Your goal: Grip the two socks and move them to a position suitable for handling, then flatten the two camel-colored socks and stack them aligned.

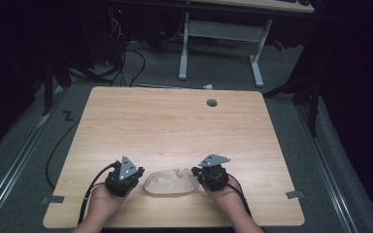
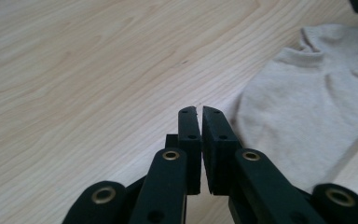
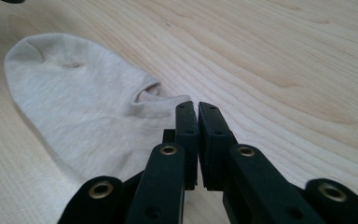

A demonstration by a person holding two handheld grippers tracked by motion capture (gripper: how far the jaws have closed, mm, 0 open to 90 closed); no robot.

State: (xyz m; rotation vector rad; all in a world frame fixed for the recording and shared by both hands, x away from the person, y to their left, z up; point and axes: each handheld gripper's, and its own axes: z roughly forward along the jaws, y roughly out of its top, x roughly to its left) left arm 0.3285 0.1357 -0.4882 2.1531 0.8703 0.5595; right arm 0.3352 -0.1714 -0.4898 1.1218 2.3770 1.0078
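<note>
Beige sock (image 1: 170, 182): laid flat on bench (image 1: 175, 121), between left gripper (image 1: 125, 180) and right gripper (image 1: 209, 175). Jaws closed, empty. Step judged pre-grasp; opening required next.

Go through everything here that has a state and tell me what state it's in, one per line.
sock: lying flat on the table, opening toward the right gripper, not held
left gripper: shut, empty, beside the sock's edge
right gripper: shut, empty, by the sock's opening
table: bare wood apart from the sock
</note>
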